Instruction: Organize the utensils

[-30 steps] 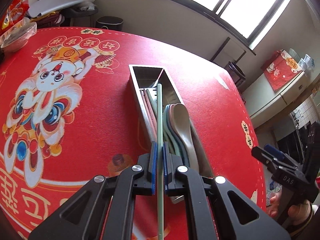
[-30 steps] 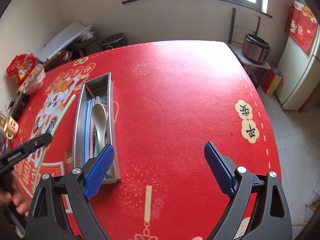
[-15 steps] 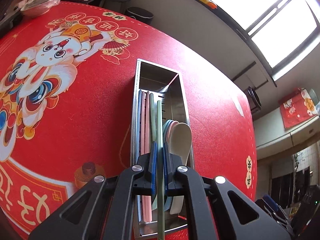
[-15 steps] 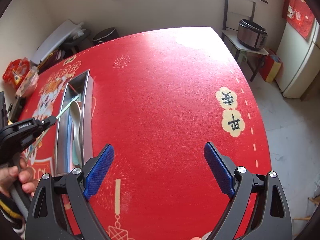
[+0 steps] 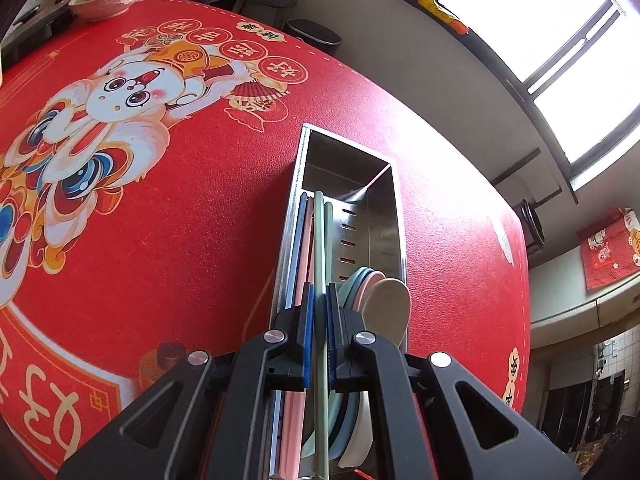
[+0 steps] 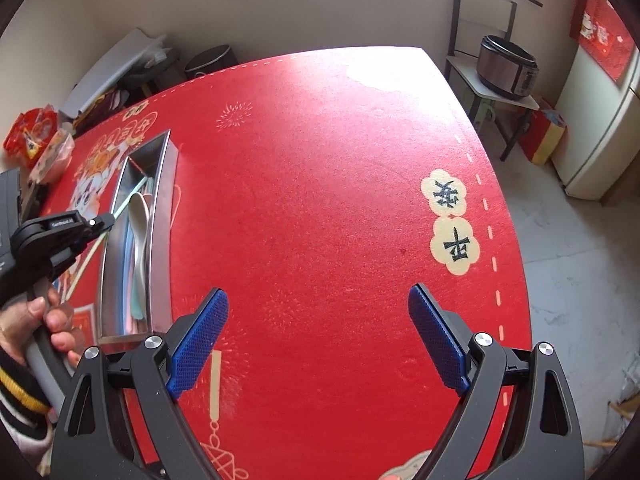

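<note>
Chopstick (image 5: 319,240), pale green, is pinched between the 2 blue pads of the left gripper (image 5: 319,312), running straight ahead from the jaws over the steel utensil tray (image 5: 400,216), beside pink and blue chopsticks (image 5: 302,248) and stacked spoons (image 5: 384,304). Right gripper (image 6: 318,336) hangs with jaws wide apart above bare red tablecloth (image 6: 320,180), holding nothing.

Left gripper (image 5: 318,328) jaws clamped on green chopstick (image 5: 319,240) over steel tray (image 5: 394,216) of spoons (image 5: 384,304).

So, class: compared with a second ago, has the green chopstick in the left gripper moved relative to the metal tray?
Yes. The green chopstick has come down from above the metal tray to lie along its chopstick side, left gripper shut on it.
</note>
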The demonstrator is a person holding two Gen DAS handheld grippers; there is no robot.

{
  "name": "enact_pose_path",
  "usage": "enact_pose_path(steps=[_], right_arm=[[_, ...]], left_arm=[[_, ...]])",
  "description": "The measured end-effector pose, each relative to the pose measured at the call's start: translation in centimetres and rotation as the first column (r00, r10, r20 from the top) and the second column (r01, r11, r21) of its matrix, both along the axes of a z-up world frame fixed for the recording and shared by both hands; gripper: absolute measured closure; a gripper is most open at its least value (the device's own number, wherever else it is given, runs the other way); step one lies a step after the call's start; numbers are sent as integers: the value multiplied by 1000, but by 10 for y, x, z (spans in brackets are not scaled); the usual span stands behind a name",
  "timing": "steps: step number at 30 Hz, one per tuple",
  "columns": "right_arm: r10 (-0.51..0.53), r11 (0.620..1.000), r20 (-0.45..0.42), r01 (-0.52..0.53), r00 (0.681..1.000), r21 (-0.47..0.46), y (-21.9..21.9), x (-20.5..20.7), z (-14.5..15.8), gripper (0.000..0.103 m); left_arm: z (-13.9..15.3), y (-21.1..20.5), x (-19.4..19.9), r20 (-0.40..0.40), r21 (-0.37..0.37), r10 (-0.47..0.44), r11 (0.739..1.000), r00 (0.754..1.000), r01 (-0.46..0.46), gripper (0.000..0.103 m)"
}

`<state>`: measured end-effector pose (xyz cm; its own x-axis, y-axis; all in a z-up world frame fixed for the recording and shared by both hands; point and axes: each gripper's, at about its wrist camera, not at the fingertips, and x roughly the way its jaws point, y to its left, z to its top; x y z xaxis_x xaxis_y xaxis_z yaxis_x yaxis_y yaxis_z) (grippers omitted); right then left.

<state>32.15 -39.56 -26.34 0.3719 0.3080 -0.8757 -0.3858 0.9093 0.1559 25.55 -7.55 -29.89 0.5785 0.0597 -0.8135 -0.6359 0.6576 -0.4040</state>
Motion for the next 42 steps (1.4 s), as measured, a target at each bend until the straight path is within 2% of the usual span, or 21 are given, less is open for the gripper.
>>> enact_pose_path(steps=[6,9,12,14,15,19,20,23,26,29,31,38,42], right_arm=[[-6,1000,-2,6,1000,1,1,-1,1,15],[-10,1000,-6,10,1000,4,3,-2,1,15],[-15,1000,-7,15,1000,12,5,-3,3,15],[-21,1000,-10,22,1000,20,9,-4,6,15],[-22,999,-7,22,1000,28,12,-5,9,15],[-35,997,31,33,999,67,23,-12,28,15],[-44,996,41,40,998,80,25,-15,35,15],[-61,994,94,52,994,100,35,-25,58,15],[-84,993,172,67,981,101,47,-38,86,15],[-137,987,237,110,962,121,56,-58,113,15],[-167,983,276,137,946,123,64,-71,129,15],[-258,966,371,229,892,122,89,-118,167,15],[-297,954,412,287,861,87,105,-138,176,15]], left_arm=[[-3,-2,2,-30,1,-44,999,999,44,96],[0,-4,2,-32,12,-66,998,997,66,89],[10,-7,-1,-24,40,-100,994,995,101,76],[20,-9,-5,-29,74,-128,989,991,130,60],[26,-10,-7,-26,90,-139,986,990,141,56],[58,-7,-19,-4,178,-183,967,983,181,38],[68,-6,-24,5,201,-192,962,981,187,31],[102,-1,-41,43,284,-235,935,971,214,18],[138,2,-59,58,385,-293,889,954,250,10],[172,7,-80,73,470,-350,838,934,277,6],[192,12,-97,93,510,-373,814,923,278,6],[232,30,-144,125,589,-449,751,885,298,6],[239,39,-160,142,600,-476,739,868,307,6]])
